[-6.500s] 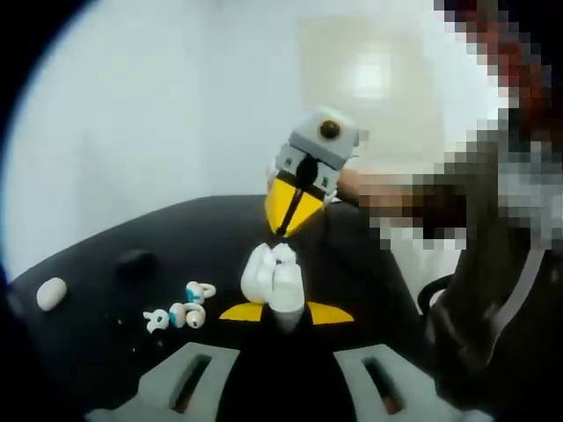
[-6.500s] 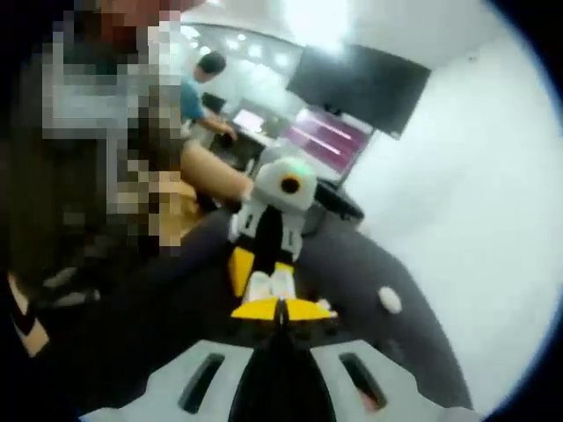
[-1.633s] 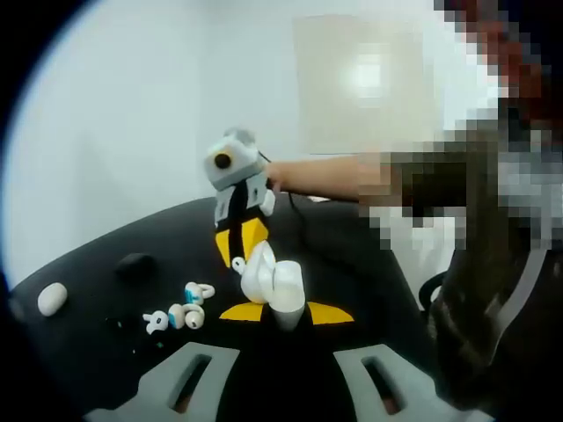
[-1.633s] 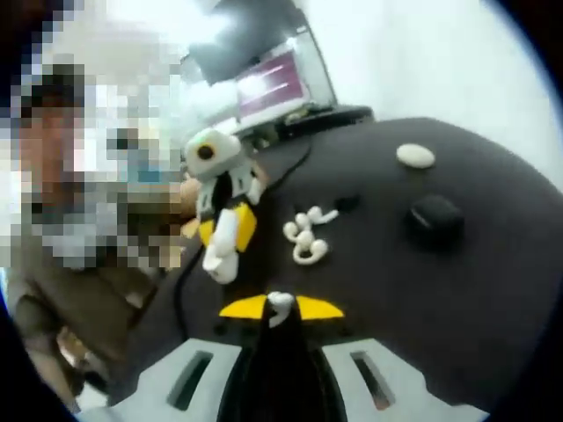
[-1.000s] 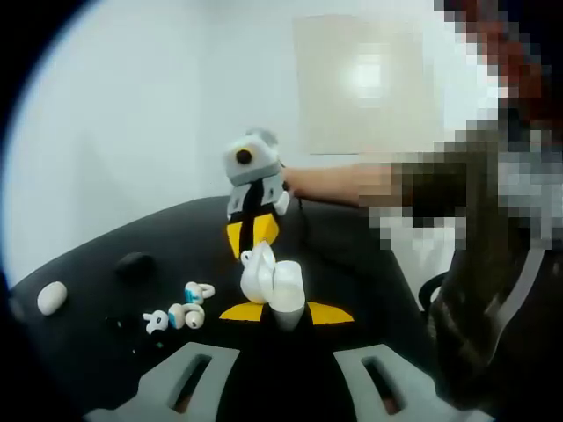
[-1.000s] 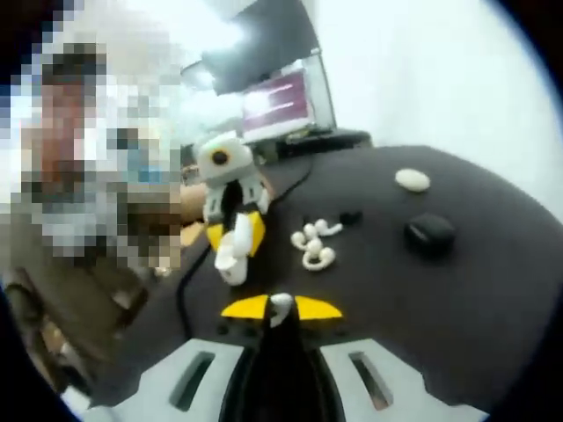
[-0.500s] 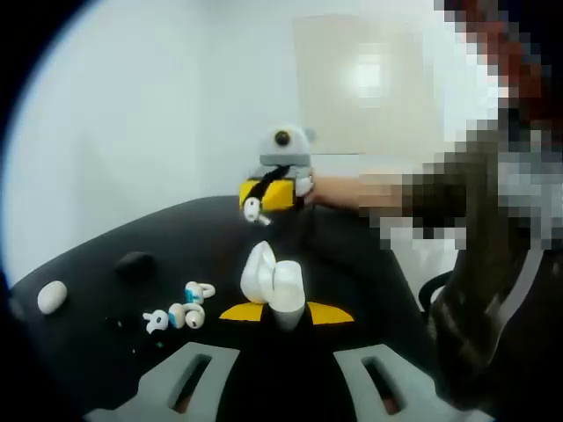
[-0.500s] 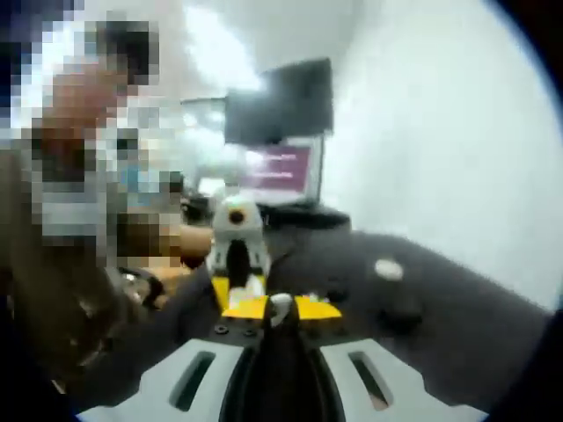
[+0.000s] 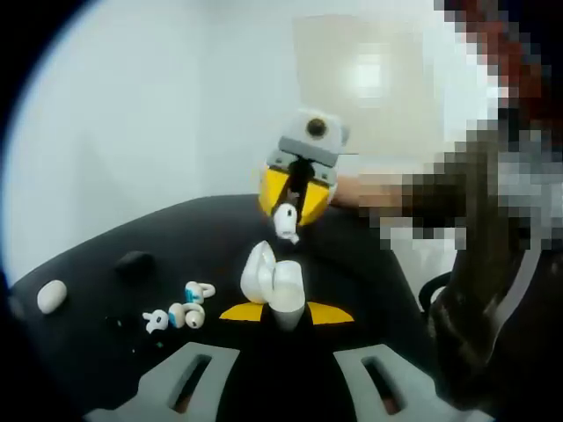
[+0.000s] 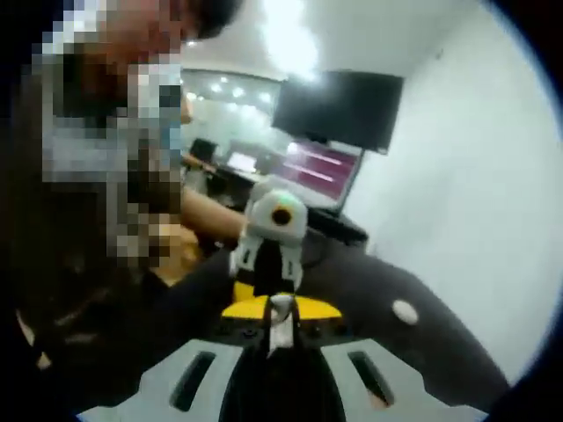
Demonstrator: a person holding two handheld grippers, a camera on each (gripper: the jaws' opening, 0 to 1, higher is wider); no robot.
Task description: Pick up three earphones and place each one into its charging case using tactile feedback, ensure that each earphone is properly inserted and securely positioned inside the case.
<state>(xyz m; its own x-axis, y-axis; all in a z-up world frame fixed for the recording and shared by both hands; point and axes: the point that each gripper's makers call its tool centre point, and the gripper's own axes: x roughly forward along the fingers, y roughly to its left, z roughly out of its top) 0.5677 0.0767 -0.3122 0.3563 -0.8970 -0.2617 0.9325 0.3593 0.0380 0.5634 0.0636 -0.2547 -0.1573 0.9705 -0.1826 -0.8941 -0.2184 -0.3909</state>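
Left tool: the left tool point(image 9: 280, 313), grey with yellow tips, is closed around an open, glossy white plastic charging case point(image 9: 274, 287), held upright above the round black table point(image 9: 106, 334).
Right tool: the right tool point(image 9: 293, 207) comes in from above, pinching a small white earphone point(image 9: 284, 221) between its yellow tips; it hangs just above the case, not touching.
Earphone axis: in the right gripper view the earphone point(image 10: 281, 321) runs lengthwise along the jaws, stem toward the case; its exact facing is too blurred to tell.
Left of the case: loose white and blue earphones point(image 9: 180, 309) lie clustered on the table.
Doing it well: I judge the stem should line up with its socket, then go down slowly until it seats.
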